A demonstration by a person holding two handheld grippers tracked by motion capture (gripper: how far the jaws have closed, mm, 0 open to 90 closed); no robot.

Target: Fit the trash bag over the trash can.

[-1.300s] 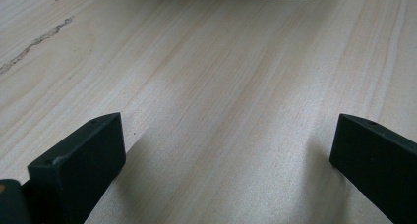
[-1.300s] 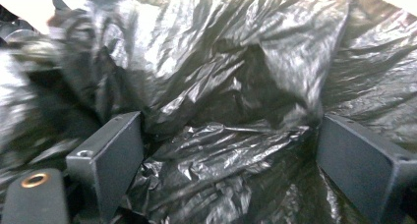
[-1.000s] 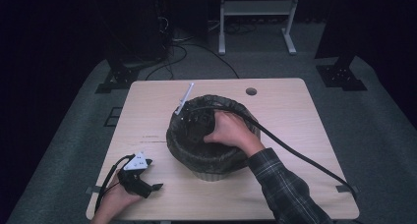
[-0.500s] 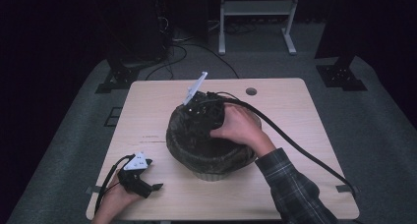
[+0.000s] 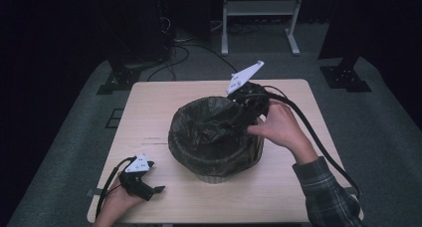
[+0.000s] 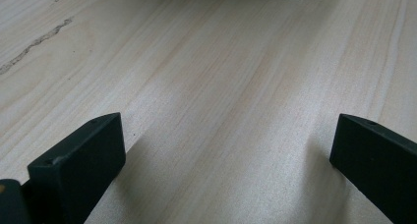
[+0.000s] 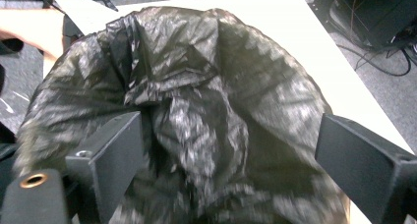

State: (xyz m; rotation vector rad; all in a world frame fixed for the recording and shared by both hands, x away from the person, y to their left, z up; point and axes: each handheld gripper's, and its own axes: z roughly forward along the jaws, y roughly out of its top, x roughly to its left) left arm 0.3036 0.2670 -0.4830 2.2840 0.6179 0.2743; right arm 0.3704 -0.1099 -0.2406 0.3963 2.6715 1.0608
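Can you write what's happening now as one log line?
right gripper: open, at bin bag far rim | left gripper: open, resting on table

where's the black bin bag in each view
High view: black bin bag lines the bin at table centre.
Left gripper view: not in it.
Right gripper view: bag spreads between the open jaws.
Shared landmark: the pale wooden table.

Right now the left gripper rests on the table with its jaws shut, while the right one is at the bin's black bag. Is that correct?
Not quite: the left gripper rests on the table with its jaws open, wide apart, as the left gripper view shows. The right gripper is indeed at the black bag.
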